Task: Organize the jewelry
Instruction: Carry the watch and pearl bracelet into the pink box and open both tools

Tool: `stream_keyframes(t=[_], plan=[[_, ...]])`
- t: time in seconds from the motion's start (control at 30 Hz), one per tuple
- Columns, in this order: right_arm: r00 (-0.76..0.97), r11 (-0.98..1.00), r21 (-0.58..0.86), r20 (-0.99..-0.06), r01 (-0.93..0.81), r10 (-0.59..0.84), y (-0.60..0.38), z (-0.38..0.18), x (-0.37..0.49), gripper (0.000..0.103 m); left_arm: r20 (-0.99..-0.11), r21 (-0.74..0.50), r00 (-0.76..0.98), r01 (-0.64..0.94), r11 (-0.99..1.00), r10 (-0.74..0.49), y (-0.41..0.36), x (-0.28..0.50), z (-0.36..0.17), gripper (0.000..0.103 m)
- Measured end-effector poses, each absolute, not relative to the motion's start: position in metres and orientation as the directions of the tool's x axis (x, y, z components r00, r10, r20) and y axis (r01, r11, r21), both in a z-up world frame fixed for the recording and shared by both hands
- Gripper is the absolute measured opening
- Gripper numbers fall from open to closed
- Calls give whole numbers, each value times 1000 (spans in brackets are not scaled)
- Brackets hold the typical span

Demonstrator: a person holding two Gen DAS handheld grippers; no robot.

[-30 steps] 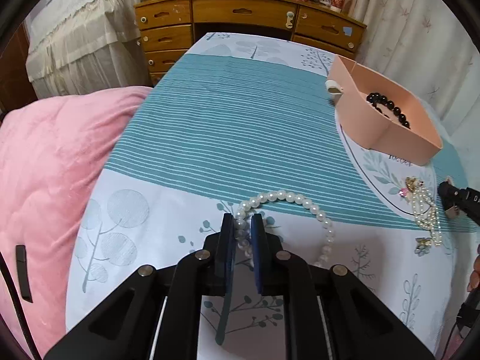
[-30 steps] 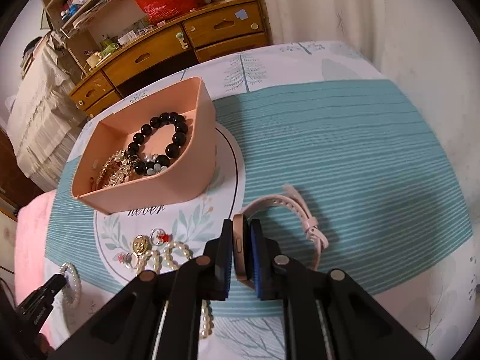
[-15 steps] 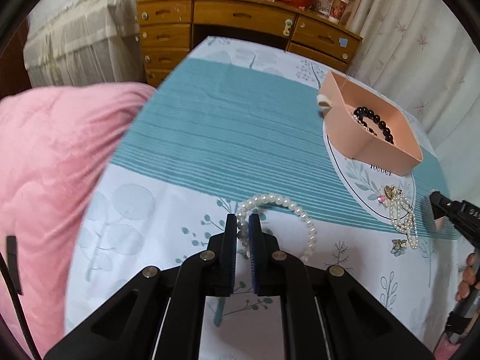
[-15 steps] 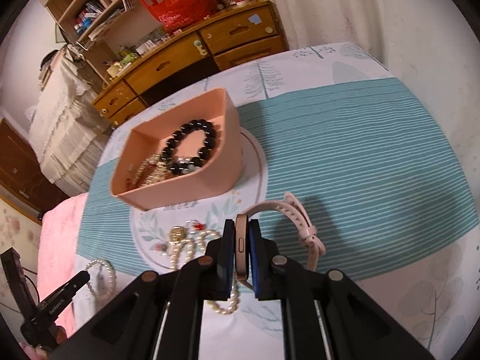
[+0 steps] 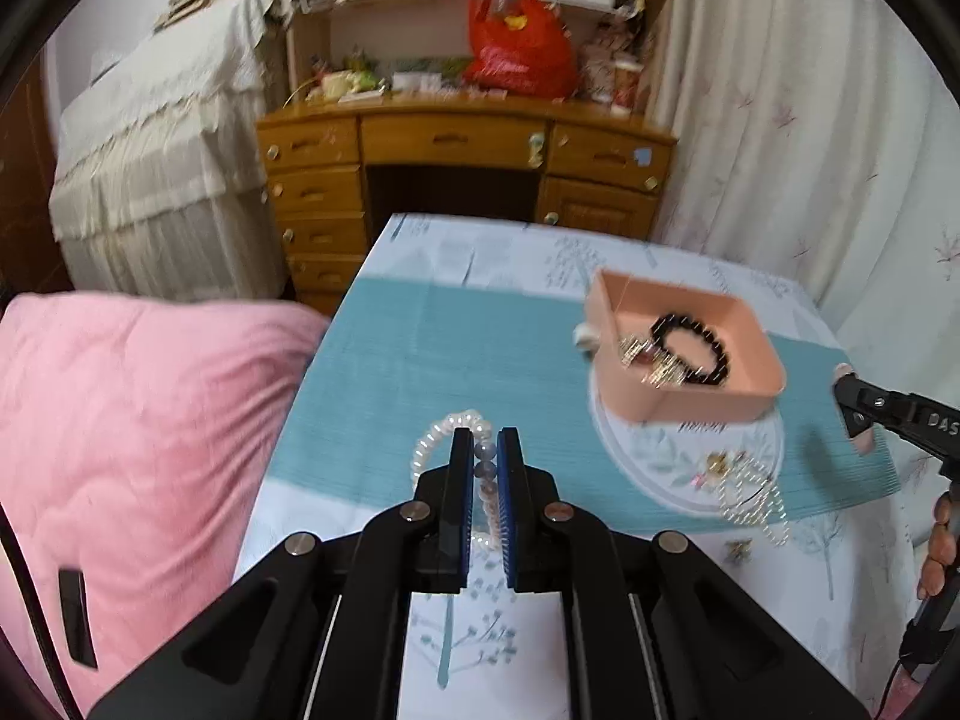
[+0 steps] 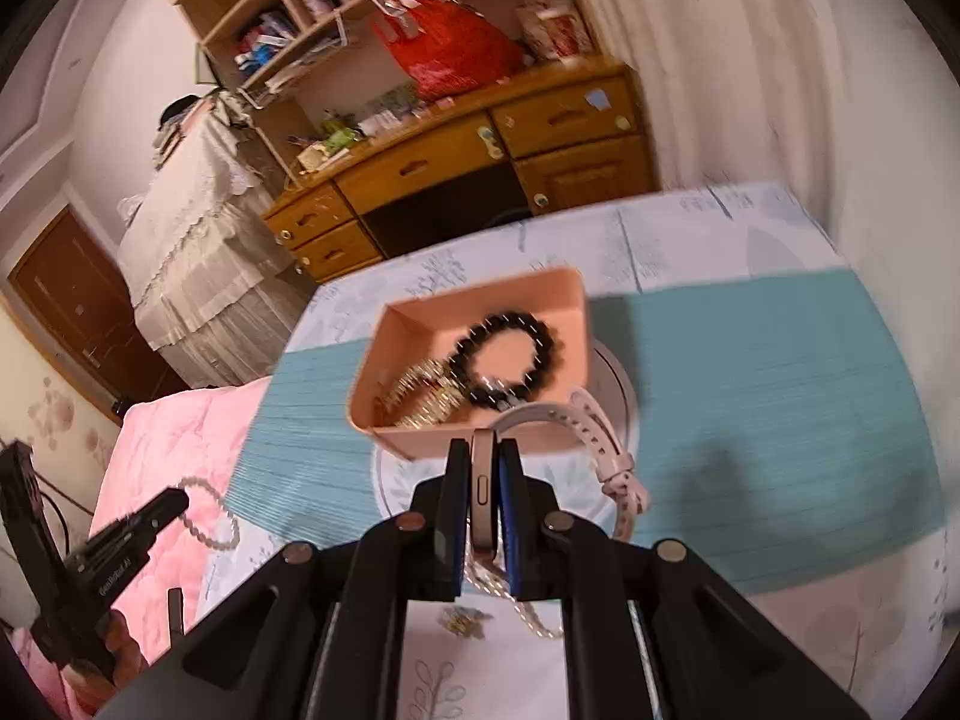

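Jaws clamp pearl bracelet [image 5: 447, 441], watch [image 6: 591, 435]; lettering blurred.

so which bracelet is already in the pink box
The black bead bracelet; the pearl bracelet is pinched in the left gripper, away from the pink box.

One tray [image 5: 714, 405], one watch [image 6: 483, 492], two pearl strands [image 5: 432, 441] (one loose) [image 5: 753, 495].

Left wrist cam looked steeply down along fingers at bedspread [image 5: 420, 360], facing desk [image 5: 456, 138]. Right wrist cam likewise, tilted. Both shared pink tray [image 5: 690, 402] [image 6: 420, 438], desk [image 6: 456, 162].
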State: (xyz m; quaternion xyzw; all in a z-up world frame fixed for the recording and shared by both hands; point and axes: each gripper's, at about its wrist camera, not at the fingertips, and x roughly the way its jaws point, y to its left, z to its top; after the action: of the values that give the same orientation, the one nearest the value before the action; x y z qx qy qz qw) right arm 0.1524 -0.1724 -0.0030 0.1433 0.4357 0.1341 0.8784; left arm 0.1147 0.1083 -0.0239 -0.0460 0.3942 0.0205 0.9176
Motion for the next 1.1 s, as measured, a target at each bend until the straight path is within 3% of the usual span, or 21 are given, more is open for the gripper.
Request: stream_keyframes(t=[0.43, 0.7, 0.87, 1.1], plan=[[601, 922, 315, -700, -224, 385, -148, 22, 182, 9, -623, -84, 769, 114, 990, -141, 54, 174, 34, 5], [602, 925, 312, -703, -216, 378, -148, 18, 200, 9, -607, -221, 750, 158, 962, -262, 34, 225, 28, 5], [584, 920, 319, -711, -229, 392, -151, 6, 214, 9, -628, -288, 716, 151, 946, -306, 37, 254, 1, 5], [554, 919, 337, -733, -206, 394, -156, -14, 227, 10, -737, -286, 609, 111, 952, -292, 31, 282, -41, 7]])
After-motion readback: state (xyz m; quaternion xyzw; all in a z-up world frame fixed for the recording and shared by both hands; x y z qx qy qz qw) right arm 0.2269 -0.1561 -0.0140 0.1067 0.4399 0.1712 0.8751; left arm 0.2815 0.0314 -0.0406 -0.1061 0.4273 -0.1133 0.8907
